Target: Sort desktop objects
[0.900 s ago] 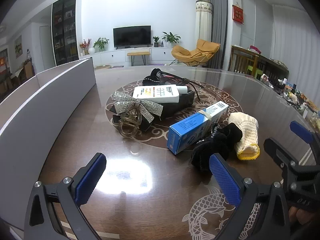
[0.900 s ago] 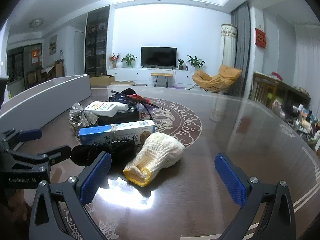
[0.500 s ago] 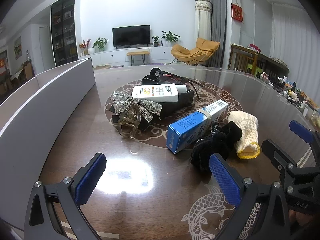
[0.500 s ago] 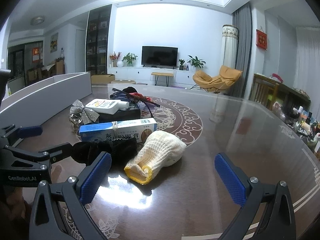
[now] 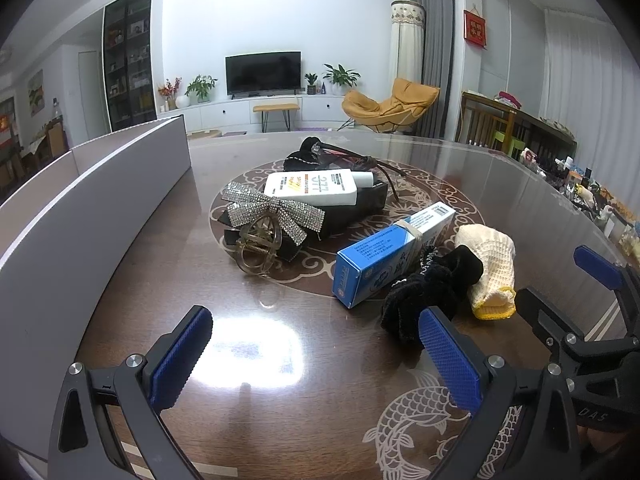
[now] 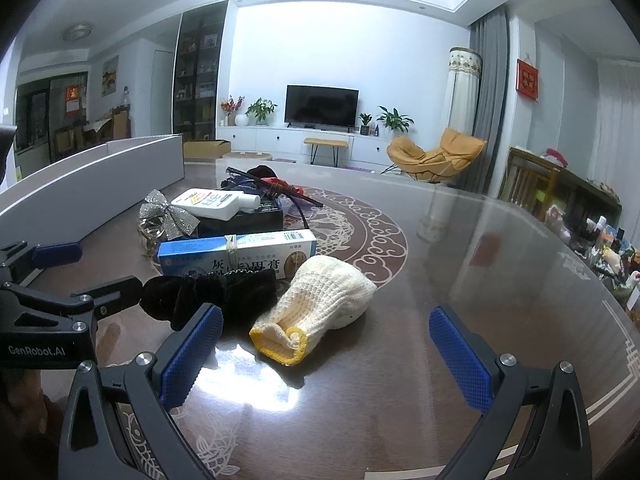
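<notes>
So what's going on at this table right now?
A person holds two grippers, left and right, both open and empty over the table. Nothing is picked up yet. The pile waits ahead: blue box, black scrunchie, knit glove, silver bow, white bottle.

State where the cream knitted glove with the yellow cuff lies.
In the right wrist view, the glove lies centre-table, touching the black scrunchie, before the blue box.

Bare tabletop (image 5: 248, 344) before left tongs; grey box wall (image 5: 80, 216) bounds left side (scrunchie (image 5: 428, 292) crowds right).
</notes>
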Demonstrator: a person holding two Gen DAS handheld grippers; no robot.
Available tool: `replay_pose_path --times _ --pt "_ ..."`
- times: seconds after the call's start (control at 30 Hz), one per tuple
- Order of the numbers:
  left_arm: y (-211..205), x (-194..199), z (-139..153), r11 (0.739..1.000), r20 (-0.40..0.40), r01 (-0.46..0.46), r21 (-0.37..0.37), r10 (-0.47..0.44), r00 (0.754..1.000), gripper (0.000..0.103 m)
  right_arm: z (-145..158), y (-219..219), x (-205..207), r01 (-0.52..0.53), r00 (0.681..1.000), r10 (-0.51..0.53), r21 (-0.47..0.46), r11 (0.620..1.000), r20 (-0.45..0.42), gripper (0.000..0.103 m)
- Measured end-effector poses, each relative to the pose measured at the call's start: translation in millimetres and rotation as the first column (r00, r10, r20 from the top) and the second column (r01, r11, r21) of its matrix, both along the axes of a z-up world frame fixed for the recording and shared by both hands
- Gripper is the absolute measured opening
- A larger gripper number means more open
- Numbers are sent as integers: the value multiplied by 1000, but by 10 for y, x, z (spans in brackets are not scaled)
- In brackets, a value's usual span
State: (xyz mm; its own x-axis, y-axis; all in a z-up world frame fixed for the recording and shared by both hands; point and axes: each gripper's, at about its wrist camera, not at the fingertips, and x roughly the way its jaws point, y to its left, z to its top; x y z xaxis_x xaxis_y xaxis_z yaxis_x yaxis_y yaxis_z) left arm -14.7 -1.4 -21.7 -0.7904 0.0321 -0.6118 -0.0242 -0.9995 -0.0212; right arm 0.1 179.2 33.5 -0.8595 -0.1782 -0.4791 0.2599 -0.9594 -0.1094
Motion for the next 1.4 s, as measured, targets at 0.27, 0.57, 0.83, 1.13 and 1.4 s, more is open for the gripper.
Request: replay_pose_path --times 0.27,0.57,0.83,1.13,1.4 --pt "-3 -7 -2 1000 0 -2 0 2 1000 103 -14 -24 -18 -19 1000 19 4 1000 24 103" --pt "-4 -7 -3 1000 0 -4 1 4 1000 103 -52 -70 -61 -72 994 71 11 997 80 103" --pt "-11 -5 -2 1000 1 -11 10 11 1000 103 -32 -33 -186 -112 979 115 -22 993 171 103" --pt "-17 -25 -20 1000 1 -18 -2 18 1000 103 -68 132 -256 -165 934 153 10 986 323 103" --pt "-33 -46 -40 1000 14 -30 4 29 999 103 -273 -82 -518 -207 895 134 131 970 426 103"
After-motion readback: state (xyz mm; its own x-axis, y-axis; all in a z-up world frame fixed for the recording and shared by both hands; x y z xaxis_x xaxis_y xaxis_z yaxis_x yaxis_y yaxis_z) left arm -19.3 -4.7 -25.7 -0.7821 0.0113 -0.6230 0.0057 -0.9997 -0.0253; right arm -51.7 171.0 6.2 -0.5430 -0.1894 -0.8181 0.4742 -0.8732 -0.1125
